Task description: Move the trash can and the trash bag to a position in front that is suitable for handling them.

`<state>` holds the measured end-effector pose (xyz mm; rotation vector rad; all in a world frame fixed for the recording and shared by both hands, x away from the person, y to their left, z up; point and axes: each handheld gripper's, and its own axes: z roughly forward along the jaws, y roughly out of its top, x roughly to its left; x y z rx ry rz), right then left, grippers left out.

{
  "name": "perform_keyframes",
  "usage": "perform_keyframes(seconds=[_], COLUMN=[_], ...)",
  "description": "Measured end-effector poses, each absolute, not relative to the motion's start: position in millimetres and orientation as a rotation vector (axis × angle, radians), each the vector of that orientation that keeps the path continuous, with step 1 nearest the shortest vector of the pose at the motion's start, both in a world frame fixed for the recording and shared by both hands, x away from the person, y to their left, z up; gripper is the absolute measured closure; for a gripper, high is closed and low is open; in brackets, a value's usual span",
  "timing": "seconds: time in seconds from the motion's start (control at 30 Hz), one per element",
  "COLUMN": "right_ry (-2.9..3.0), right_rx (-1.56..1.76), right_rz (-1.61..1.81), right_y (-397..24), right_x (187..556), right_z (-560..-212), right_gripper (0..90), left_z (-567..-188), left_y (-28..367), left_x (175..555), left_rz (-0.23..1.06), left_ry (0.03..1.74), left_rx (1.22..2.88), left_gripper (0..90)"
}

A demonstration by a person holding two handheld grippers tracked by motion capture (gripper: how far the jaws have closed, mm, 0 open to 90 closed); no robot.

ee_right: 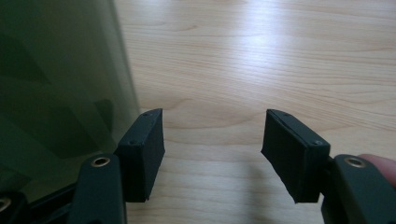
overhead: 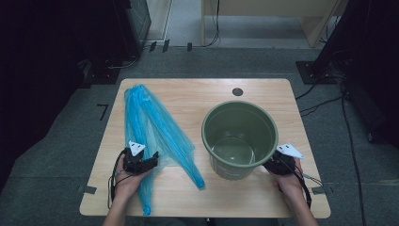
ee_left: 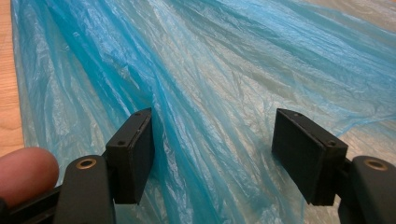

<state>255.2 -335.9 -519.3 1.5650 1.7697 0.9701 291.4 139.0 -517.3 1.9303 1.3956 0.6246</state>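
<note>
**Both grippers open: one over blue bag, one beside green bucket**

Left gripper (ee_left: 212,156): jaws are held wide apart, nothing gripped between them. Crinkled blue plastic bag (ee_left: 210,70) is seen directly beneath and beyond the pads, spreading to the top of the left gripper view. In the high view, the left gripper (overhead: 151,160) is set at lower left, over the bag's (overhead: 150,127) middle; the bag runs from upper left down to the table's near edge.

Right gripper (ee_right: 212,156): jaws likewise spread wide, bare wood between them. The green bucket (ee_right: 56,84) wall is seen just beside the left pad. In the high view, the right gripper (overhead: 270,165) is placed at lower right, close against the upright bucket (overhead: 240,139), on the wooden table (overhead: 197,94).
</note>
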Motion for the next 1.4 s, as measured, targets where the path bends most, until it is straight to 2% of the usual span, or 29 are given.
perform_keyframes(seconds=[0.43,0.53,0.73,0.9,1.0,1.13,1.4], right_ry=[1.900,1.929,1.957,1.873,1.797,1.753,1.743], right_rx=[1.401,1.348,1.318,1.422,1.484,1.539,1.566], right_rz=[1.005,1.003,1.034,1.080,1.082,1.072,1.163], right_y=[-306.7,-300.6,-299.0,-309.8,-315.6,-315.1,-304.8], right_x=[245.9,243.2,241.4,246.0,249.7,253.5,256.1], right_z=[-519.3,-519.6,-518.5,-515.8,-515.3,-516.6,-513.3], right_gripper=[41.3,41.3,38.4,38.5,38.6,38.4,38.4], left_z=[-515.3,-513.0,-499.1,-492.9,-490.8,-490.0,-505.6], left_y=[137.7,136.0,134.1,142.7,147.6,147.8,139.5], left_x=[289.7,290.0,286.8,288.5,293.2,302.3,321.8], left_rz=[0.605,0.563,0.591,0.637,0.663,0.691,0.559], left_ry=[1.391,1.394,1.356,1.429,1.520,1.608,1.685], left_rx=[1.952,1.942,1.843,1.724,1.630,1.602,1.626], left_gripper=[30.9,31.8,31.8,31.6,29.5,17.3,15.0])
